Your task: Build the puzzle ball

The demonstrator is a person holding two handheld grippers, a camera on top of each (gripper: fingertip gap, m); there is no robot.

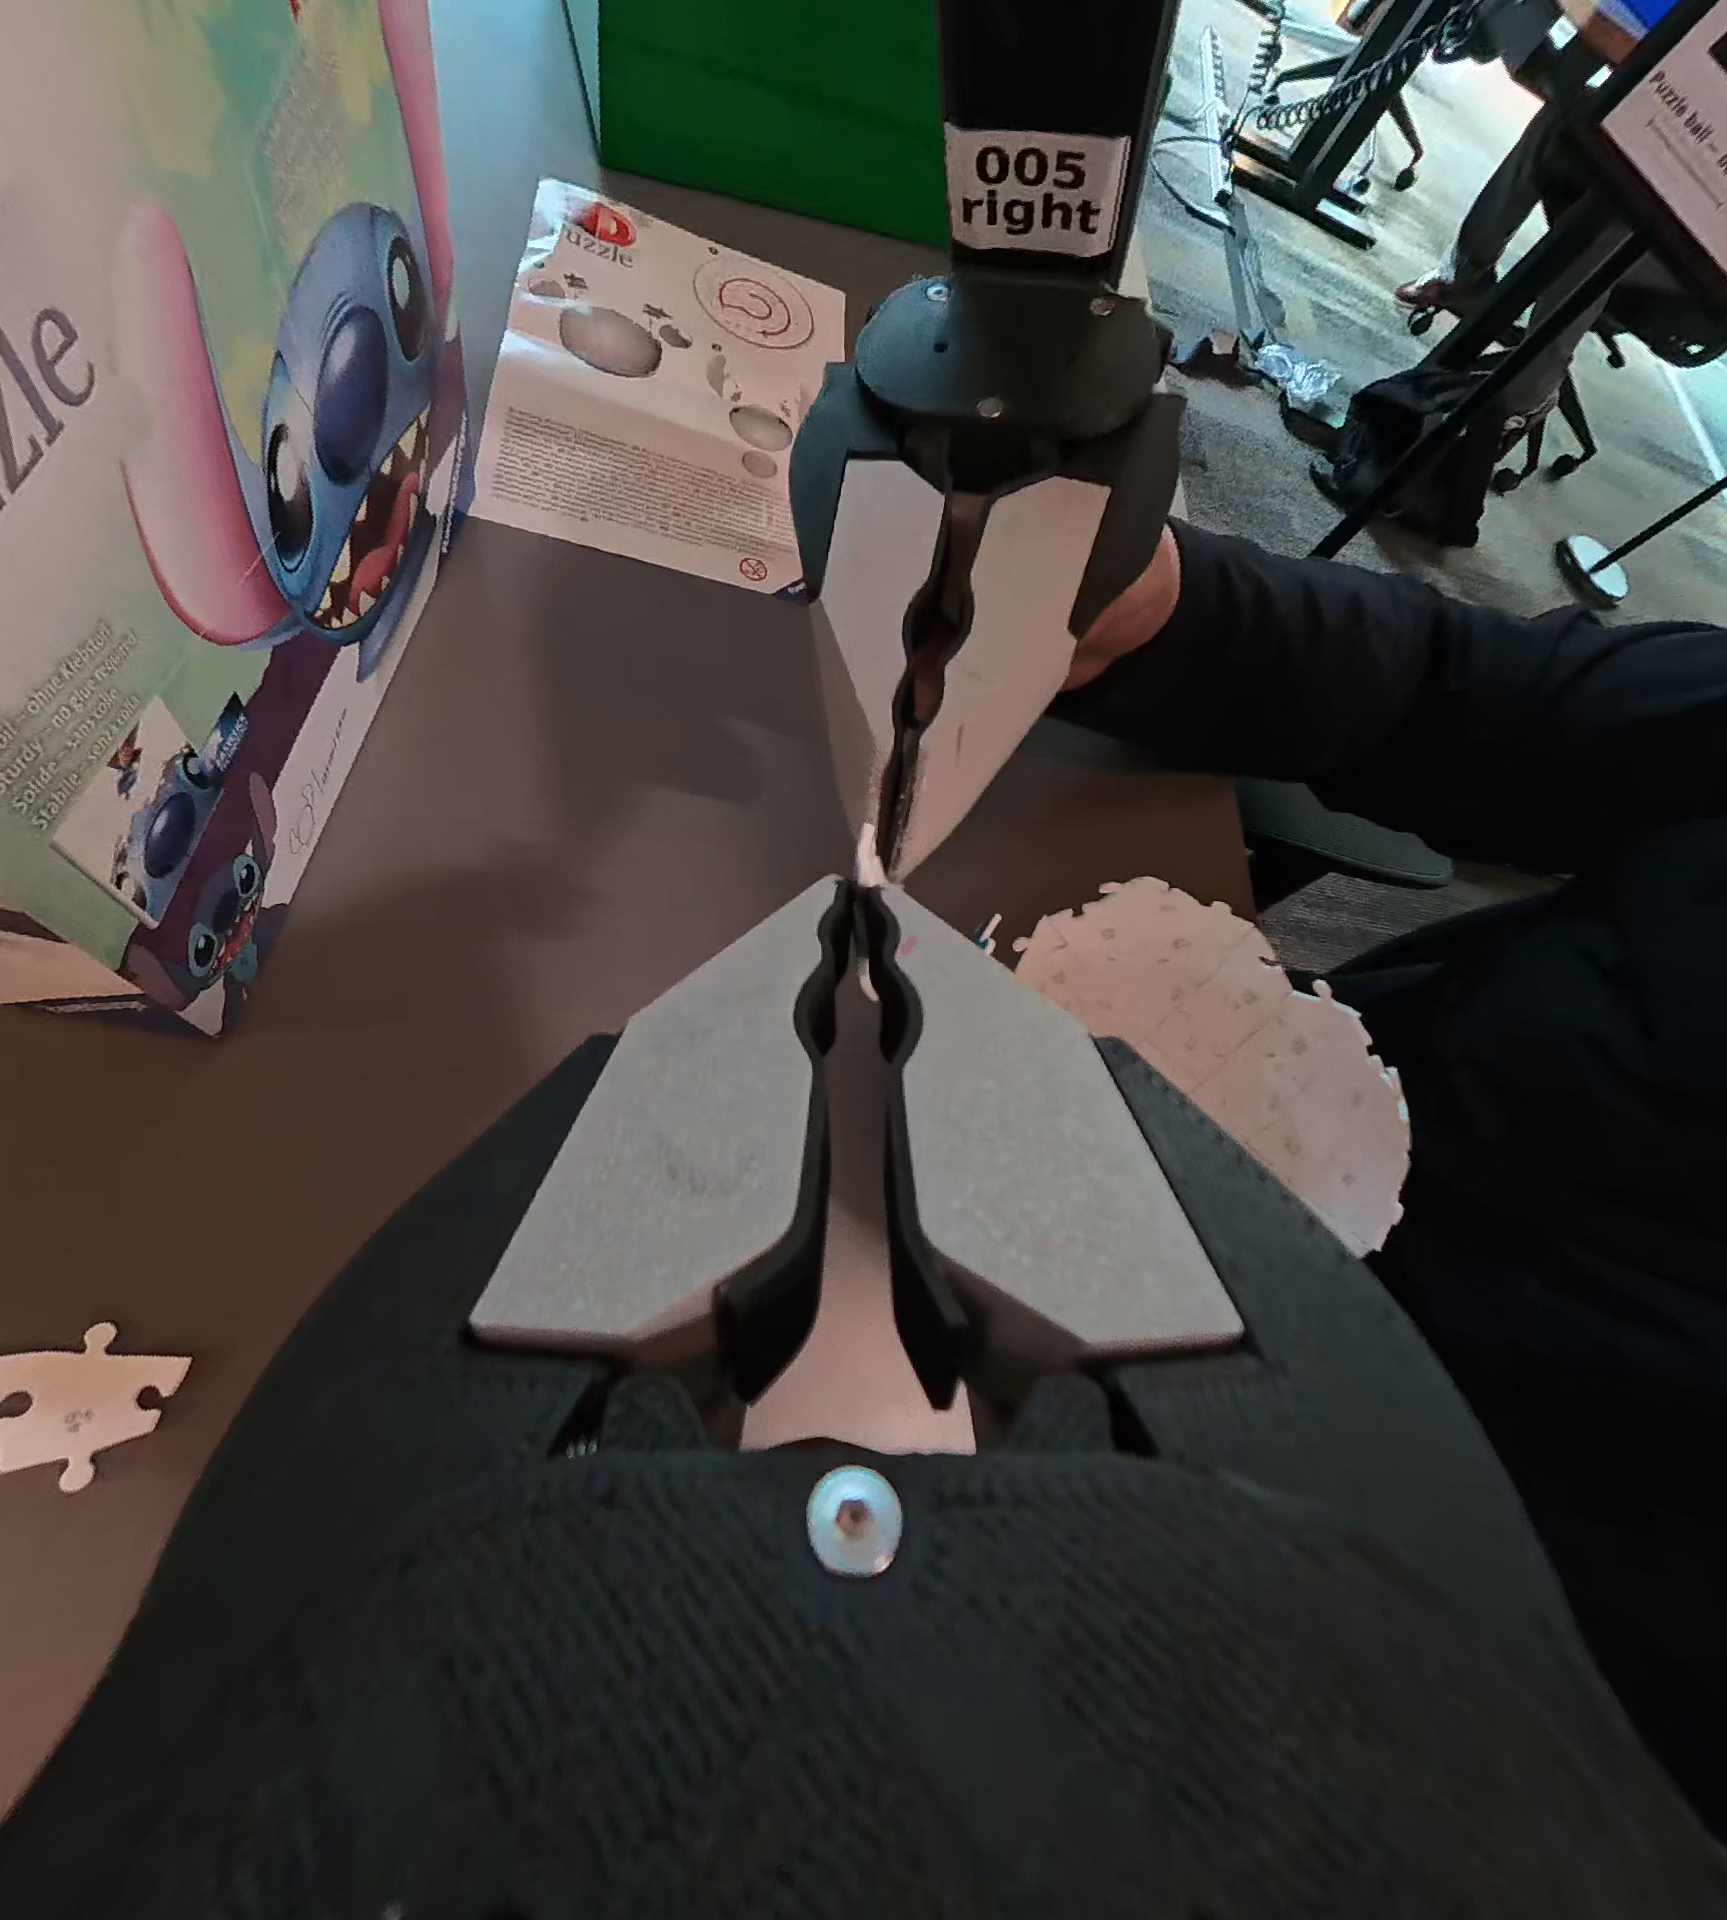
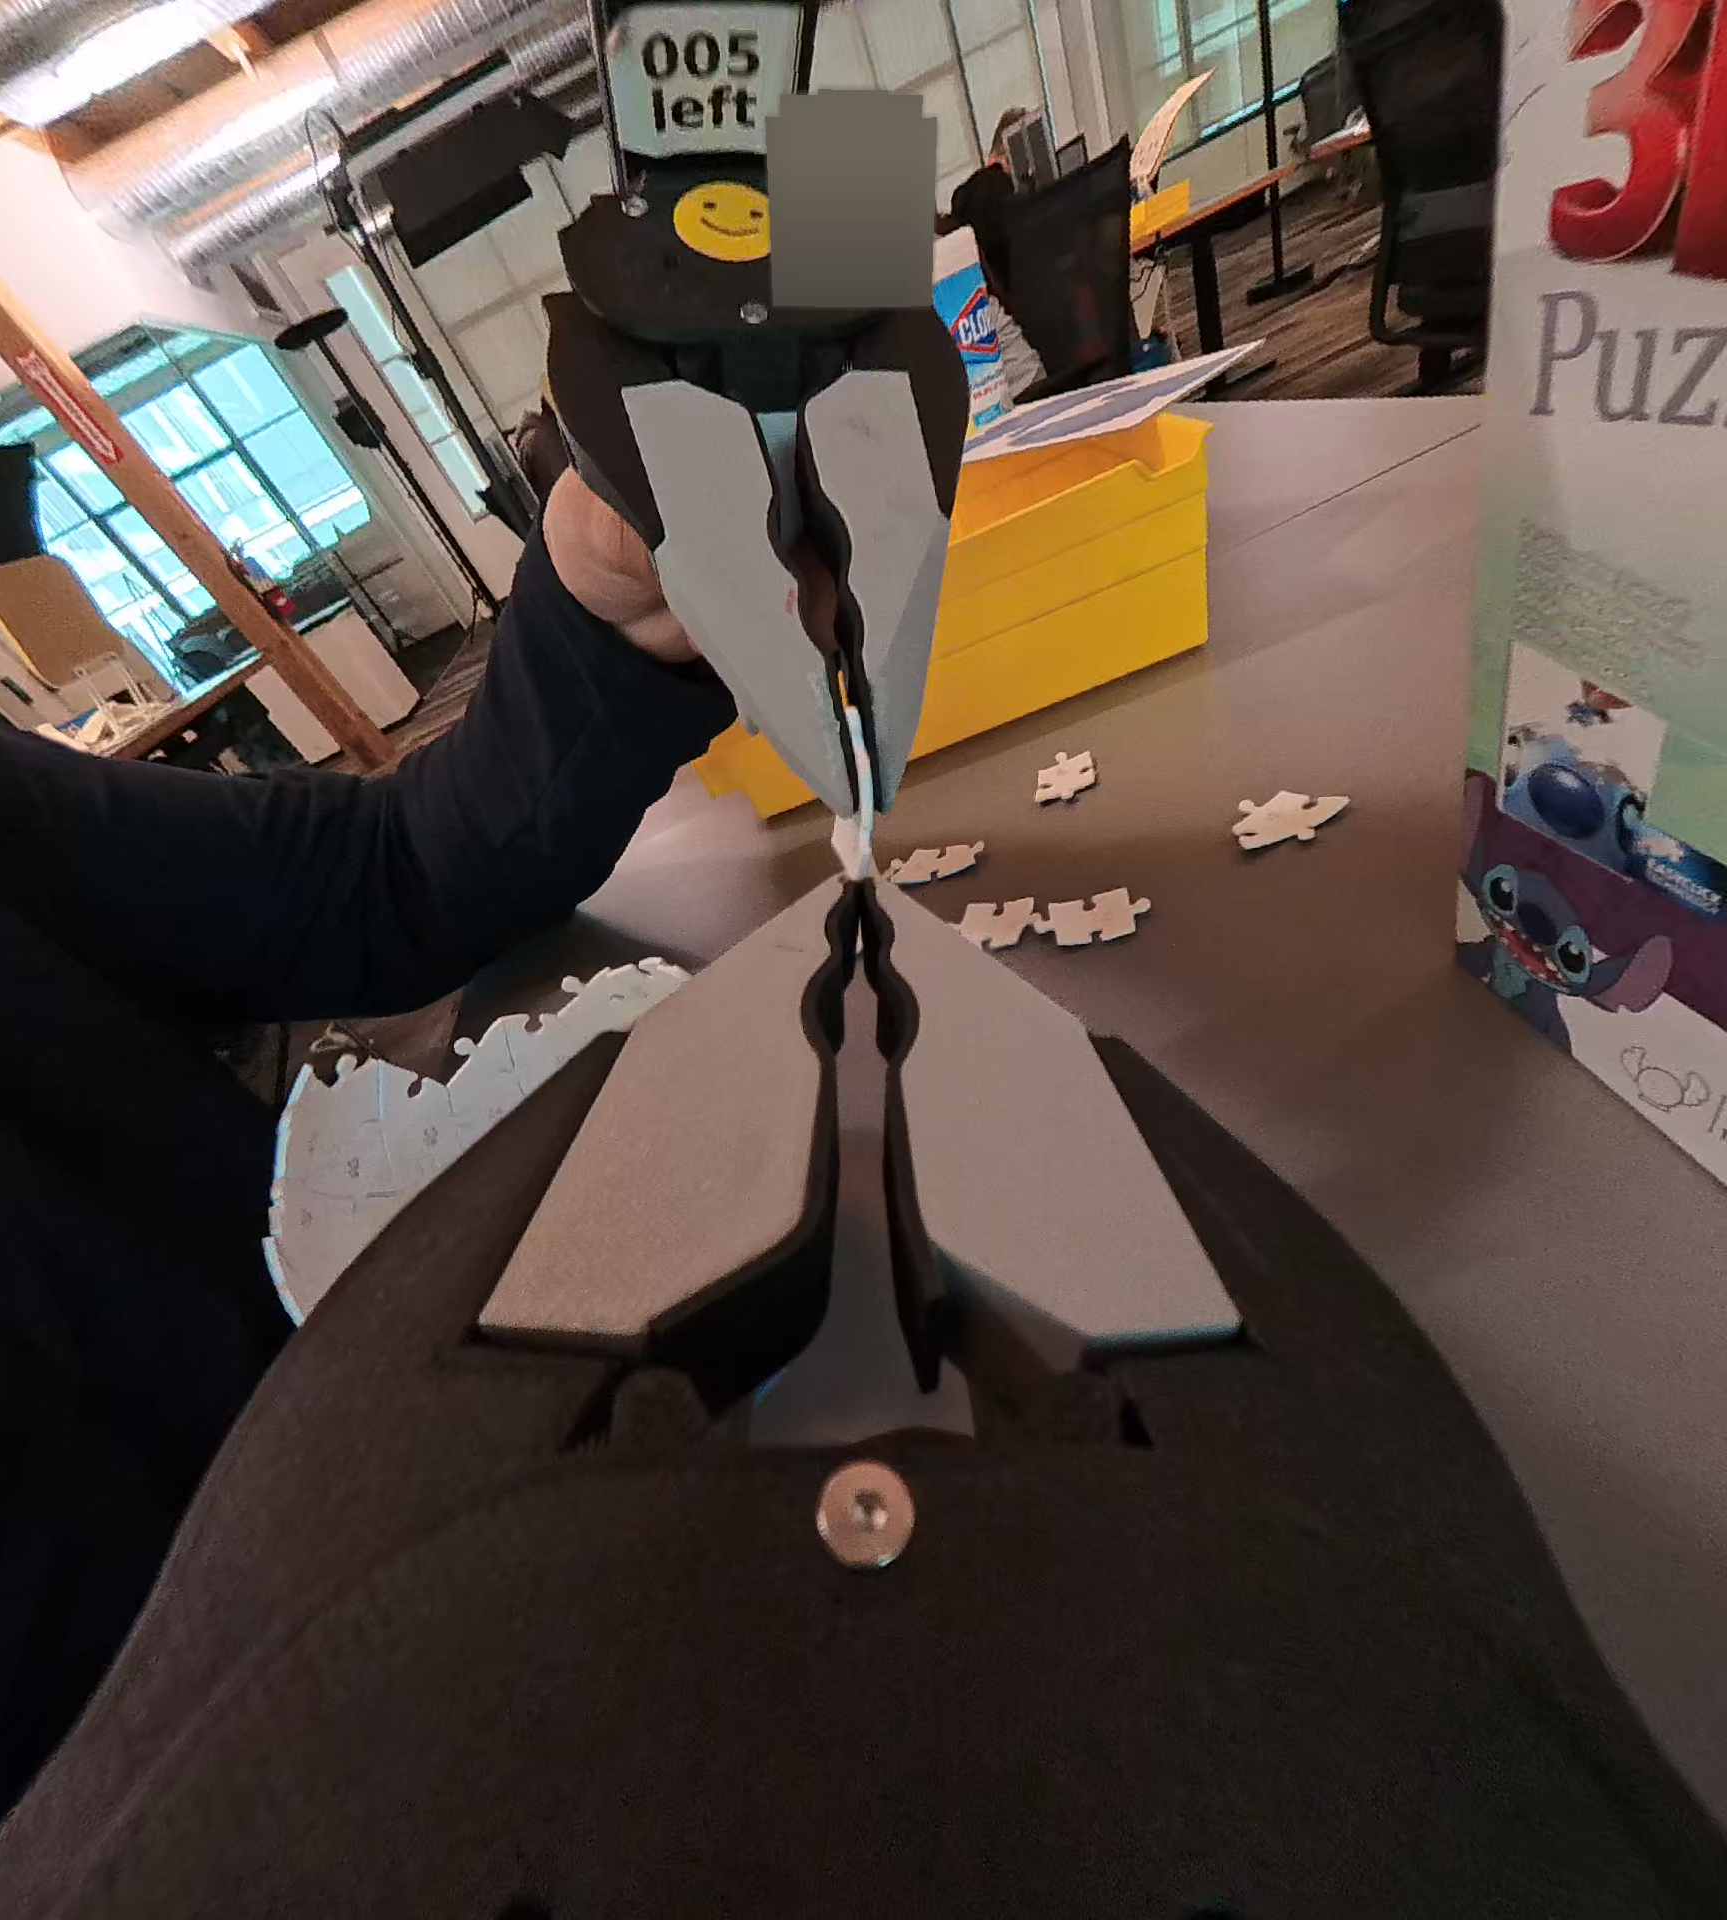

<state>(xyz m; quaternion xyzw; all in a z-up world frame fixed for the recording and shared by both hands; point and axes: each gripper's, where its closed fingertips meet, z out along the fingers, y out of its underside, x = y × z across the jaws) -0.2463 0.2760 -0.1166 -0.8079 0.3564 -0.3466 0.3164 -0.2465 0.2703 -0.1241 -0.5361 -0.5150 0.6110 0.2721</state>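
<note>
My left gripper (image 1: 854, 896) and right gripper (image 2: 859, 896) point at each other, tip to tip, above the grey table (image 1: 547, 748). Each is shut on a thin white puzzle piece seen edge-on. The left's piece (image 1: 869, 971) also shows in the right wrist view (image 2: 861, 764). The right's piece (image 1: 869, 847) sticks out of its tips. The two pieces meet between the tips; I cannot tell whether they are locked together. The right gripper (image 1: 890, 857) comes down from above in the left wrist view. The white, partly built ball shell (image 1: 1223, 1039) lies just beside them, near the person's body.
The tall puzzle box (image 1: 163, 520) stands on the table, with an instruction sheet (image 1: 651, 384) and a green box (image 1: 765, 83) behind it. One loose piece (image 1: 80, 1403) lies near the left gripper. Several loose pieces (image 2: 1046, 920) lie before stacked yellow trays (image 2: 1077, 561). Less than 4 cm separates the two grippers' tips.
</note>
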